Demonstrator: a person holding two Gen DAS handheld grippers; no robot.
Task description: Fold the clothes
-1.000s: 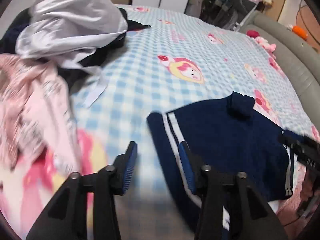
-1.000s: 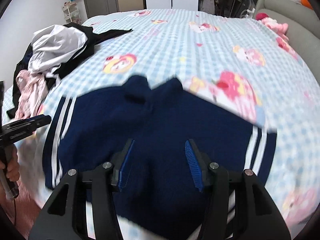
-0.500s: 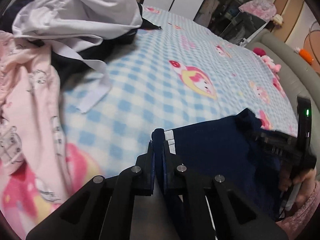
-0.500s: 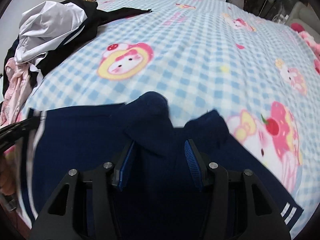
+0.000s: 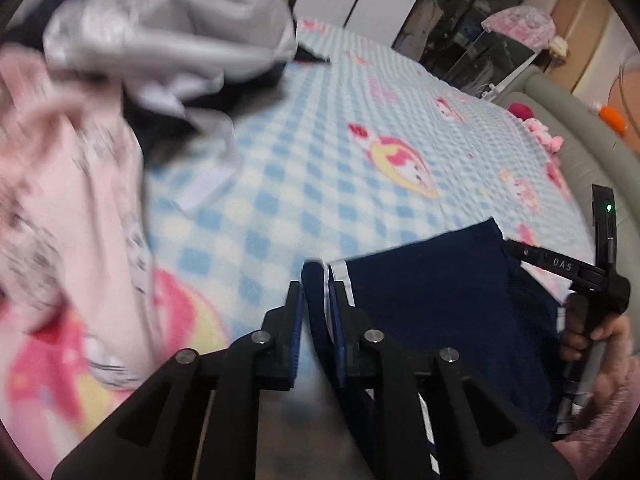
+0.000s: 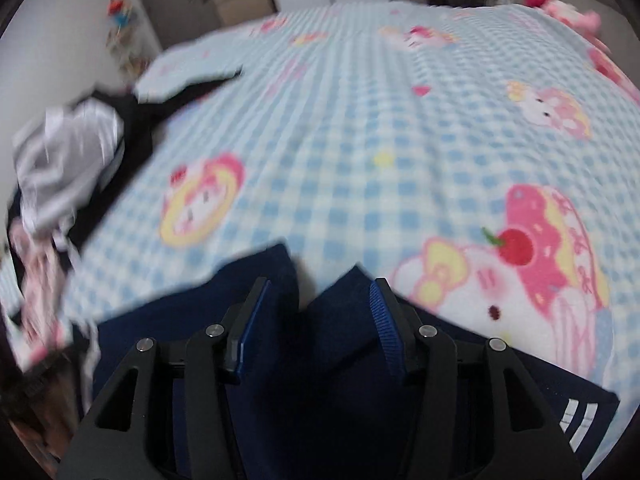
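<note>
A navy garment with white side stripes [image 5: 432, 296] lies on the checked blue bedspread [image 5: 320, 168]. My left gripper [image 5: 318, 300] is shut on the garment's striped left edge, which stands up between the pads. In the right wrist view the same navy garment [image 6: 320, 380] fills the bottom. My right gripper [image 6: 316, 312] is open, its fingers straddling two raised navy folds. The right gripper's body [image 5: 592, 276], held in a hand, shows at the garment's far edge in the left wrist view.
A pile of unfolded clothes lies at the left: a pink printed piece [image 5: 68, 216], a grey-white piece [image 5: 160, 36] and black cloth [image 6: 136, 120]. A grey padded bed frame [image 5: 576, 140] with plush toys runs along the right. Wardrobes stand behind the bed.
My left gripper closed on the garment's striped edge and still holds it. My right gripper moved forward over the garment toward its far edge, staying open.
</note>
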